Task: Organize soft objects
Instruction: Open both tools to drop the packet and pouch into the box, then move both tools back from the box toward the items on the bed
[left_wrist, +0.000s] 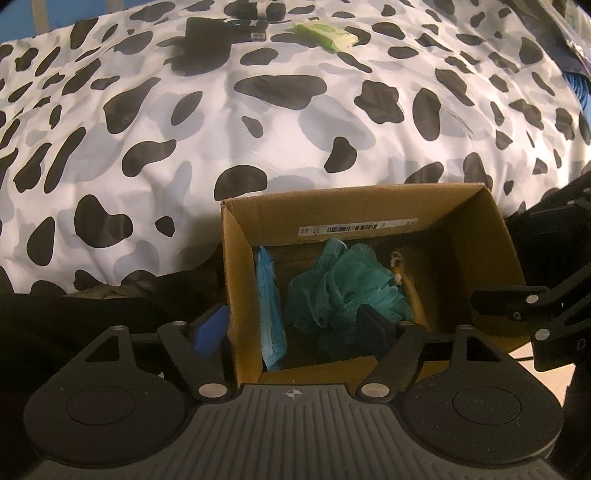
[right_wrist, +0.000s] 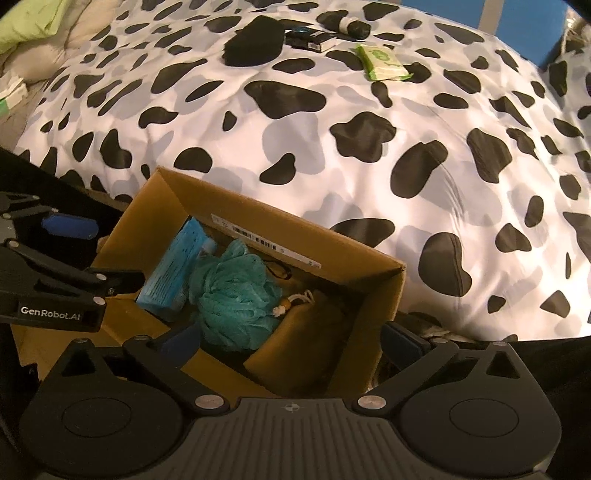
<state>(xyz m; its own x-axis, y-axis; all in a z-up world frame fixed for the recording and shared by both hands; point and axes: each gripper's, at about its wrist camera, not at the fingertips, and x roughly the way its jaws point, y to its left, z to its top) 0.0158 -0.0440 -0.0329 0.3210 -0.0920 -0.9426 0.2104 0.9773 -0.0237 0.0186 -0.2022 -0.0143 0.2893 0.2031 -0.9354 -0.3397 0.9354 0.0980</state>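
A: Where do the soft things stand at this point?

B: Three sit in the cardboard box (right_wrist: 373, 314) at the foot of the bed (right_wrist: 369, 166): one teal mesh bath pouf (right_wrist: 232, 295) in the middle, one blue flat packet (right_wrist: 173, 273) standing against the left wall, one tan drawstring pouch (right_wrist: 306, 347) on the right.

A: And the grippers?

B: Both hang over the box, pointing down into it. The left gripper (left_wrist: 295, 328) has its jaws spread fairly wide with nothing pinched, straddling the left wall. The right gripper (right_wrist: 291, 339) is spread as wide as it goes, also empty.

A: What is left on the bed?

B: At the far end, one green soft pack (right_wrist: 384, 61), one black cloth bundle (right_wrist: 255, 40), one dark rolled item (right_wrist: 351, 24) and one dark flat box (right_wrist: 310, 38). I cannot tell whether that last one is soft.

A: How would they handle?

B: My guess is all light. The green pack looks slick and squashy, so pinch it across the short sides. The black cloth will sag, so take it at the thick middle. The pouf springs back, so it may need pressing down
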